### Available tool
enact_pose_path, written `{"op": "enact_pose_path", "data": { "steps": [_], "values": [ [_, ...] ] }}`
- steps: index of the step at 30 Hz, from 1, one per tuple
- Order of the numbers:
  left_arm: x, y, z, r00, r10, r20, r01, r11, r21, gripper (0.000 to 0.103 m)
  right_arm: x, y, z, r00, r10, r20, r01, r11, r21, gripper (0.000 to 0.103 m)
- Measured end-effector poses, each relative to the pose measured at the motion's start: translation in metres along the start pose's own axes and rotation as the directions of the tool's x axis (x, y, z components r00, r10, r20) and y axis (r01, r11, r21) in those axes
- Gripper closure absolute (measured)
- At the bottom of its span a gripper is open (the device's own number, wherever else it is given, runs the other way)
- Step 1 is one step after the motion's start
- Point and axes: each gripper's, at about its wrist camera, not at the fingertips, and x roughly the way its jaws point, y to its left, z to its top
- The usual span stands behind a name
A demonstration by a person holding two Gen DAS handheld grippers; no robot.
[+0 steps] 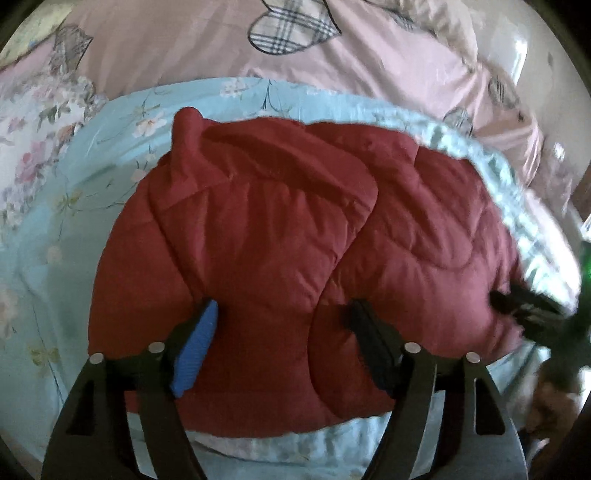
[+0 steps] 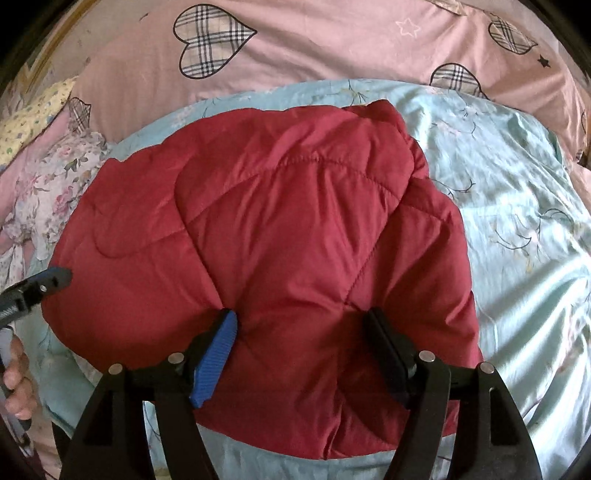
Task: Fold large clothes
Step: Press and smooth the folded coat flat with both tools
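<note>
Left wrist view: A red quilted jacket (image 1: 280,251), folded into a rounded bundle, lies on a pale blue floral quilt (image 1: 122,155) spread over a bed. The left gripper (image 1: 284,325) hangs over the jacket's near edge with its fingers set wide apart, one faced with a blue ribbed pad (image 1: 195,350) on the left, one with a black pad (image 1: 373,347) on the right. The padded cloth bulges up between them, but whether the pads press into it cannot be told. A seam runs from the near edge up through the gap. At the far right, blurred, the right gripper (image 1: 524,302) reaches onto the jacket's right end. Beyond the quilt lies a pink sheet (image 1: 184,48) printed with plaid hearts (image 1: 291,26), and a flowered cloth (image 1: 37,136) sits at the far left.

Right wrist view: The same jacket (image 2: 266,221) fills the middle of the frame on the blue quilt (image 2: 509,206), its far end humped toward the pink sheet (image 2: 314,48). The right gripper (image 2: 303,343) stands over the near edge with its fingers wide, the blue pad (image 2: 218,362) left and the black pad (image 2: 388,350) right, both at the surface of the fabric swelling between them; a firm grip is not evident. At the left edge the tip of the left gripper (image 2: 40,288) touches the jacket's left end, and the person's hand (image 2: 16,384) shows below it.
</note>
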Motion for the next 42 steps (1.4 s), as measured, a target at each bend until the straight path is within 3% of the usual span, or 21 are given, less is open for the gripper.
{"op": "enact_pose_path", "data": {
  "steps": [9,15,18,21,27,42],
  "values": [
    [0.030,-0.005,0.002,0.998,0.054,-0.029,-0.053,0.998,0.032,0.021,-0.001,0.003,0.001,1.000,-0.011,0.014,0.011,1.000,0.009,0.029],
    [0.032,-0.008,0.002,0.997,0.064,-0.031,-0.063,0.997,0.034,0.021,-0.033,0.035,0.011,0.993,-0.002,0.118,0.011,0.997,-0.075,0.029],
    [0.032,-0.008,0.002,0.997,0.065,-0.033,-0.064,0.997,0.034,0.021,-0.021,0.051,0.017,0.996,0.002,0.087,0.009,0.992,-0.127,0.028],
    [0.031,-0.007,0.002,0.997,0.063,-0.035,-0.062,0.998,0.031,0.021,0.001,0.053,0.019,0.998,-0.048,0.049,0.054,0.989,-0.141,0.029],
    [0.031,-0.007,0.002,0.997,0.068,-0.031,-0.067,0.997,0.029,0.021,0.028,0.026,0.029,0.999,-0.043,0.033,0.045,0.997,-0.062,0.028],
    [0.025,-0.007,0.007,0.997,0.071,-0.033,-0.070,0.997,0.017,0.021,0.031,0.021,0.029,0.998,-0.030,0.060,0.033,0.999,-0.041,0.026]
  ]
}}
